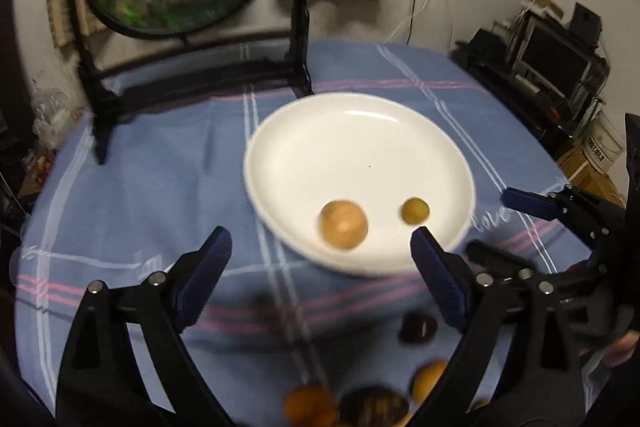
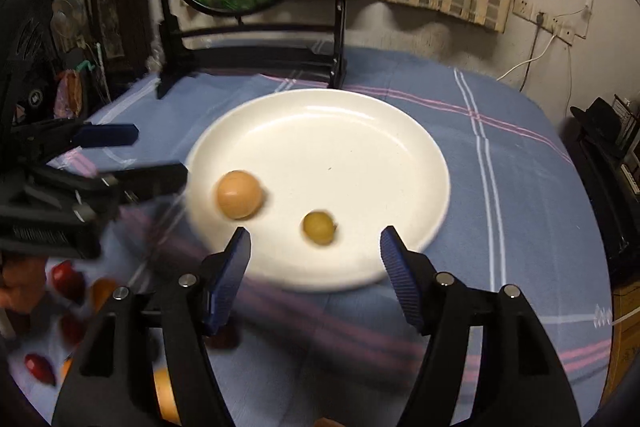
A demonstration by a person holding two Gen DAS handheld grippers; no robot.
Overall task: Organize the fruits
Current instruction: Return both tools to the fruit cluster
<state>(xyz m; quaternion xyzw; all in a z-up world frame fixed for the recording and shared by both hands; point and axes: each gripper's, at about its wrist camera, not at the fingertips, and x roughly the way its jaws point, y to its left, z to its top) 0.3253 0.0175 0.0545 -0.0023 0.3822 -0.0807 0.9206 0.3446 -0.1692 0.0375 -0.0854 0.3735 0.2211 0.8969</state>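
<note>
Taking the plate (image 1: pixel 360 131) as landmark: the left gripper (image 1: pixel 320 247) hangs over its near-left rim, jaws wide and empty. Just ahead of them, inside the plate's near part, sits the tan fruit (image 1: pixel 344 225), round, so no long axis governs the approach. Right of it, apart and not touching, lies the small green fruit (image 1: pixel 415 211). The right gripper (image 2: pixel 315 247) hovers over the plate's near rim, jaws also wide and empty, with the green fruit directly ahead between the finger lines.

The loose fruits (image 2: pixel 68 281) still to be sorted lie on the blue cloth (image 2: pixel 520 187) on the near side of the plate, below and behind both grippers, mostly toward the left in the right wrist view. Judging from this, the next pick means drawing back from the plate, and the left gripper looks nearer that pile. Most of the plate is bare; beyond its far rim stands a framed stand (image 1: pixel 298 27).
</note>
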